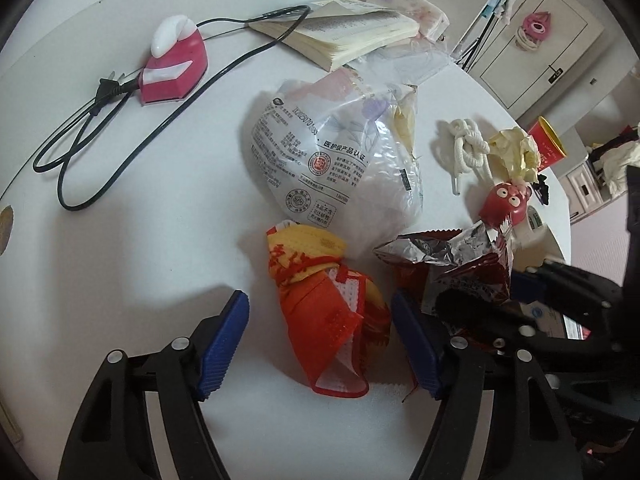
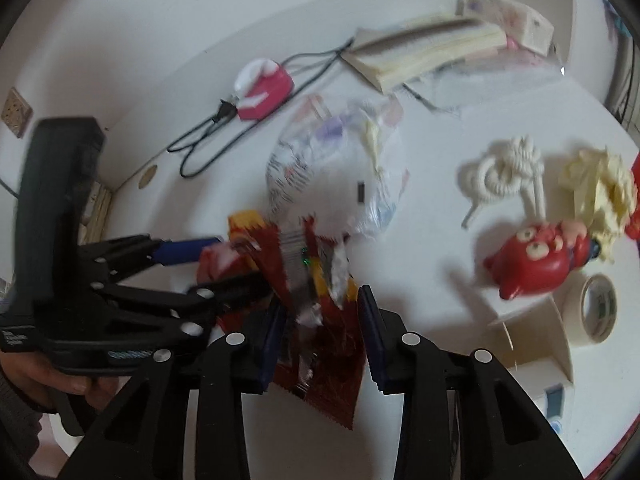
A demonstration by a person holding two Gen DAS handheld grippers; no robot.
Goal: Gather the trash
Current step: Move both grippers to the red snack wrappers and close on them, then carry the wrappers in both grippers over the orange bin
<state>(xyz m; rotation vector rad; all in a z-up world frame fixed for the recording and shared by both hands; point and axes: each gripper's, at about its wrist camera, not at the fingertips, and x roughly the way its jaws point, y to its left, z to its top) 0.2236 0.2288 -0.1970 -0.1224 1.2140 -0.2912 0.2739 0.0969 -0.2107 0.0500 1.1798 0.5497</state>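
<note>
Left wrist view, table (image 1: 120, 240): white, cluttered, filling most of the frame.
Clear bag (image 1: 332, 160): lay mid-table, printed and stuffed with crumpled waste, just beyond both wrappers.
Left gripper (image 1: 320, 340): fingers spread wide on either side of the orange wrapper (image 1: 332, 312), the right pad at the wrapper's edge, the left one clear of it.
Right gripper (image 2: 322, 336): fingers partly closed around the foil packet (image 2: 316, 320); whether they truly clamped it, I cannot tell through the blur.
Foil packet: dark red, torn open, silver lining showing, right of the orange wrapper.
Book (image 1: 340, 32): open, at the far edge.
Iron (image 1: 174, 68): pink, far left, cord looping nearer.
Toy (image 1: 506, 202): red, right side, near the rope (image 1: 466, 148).
</note>
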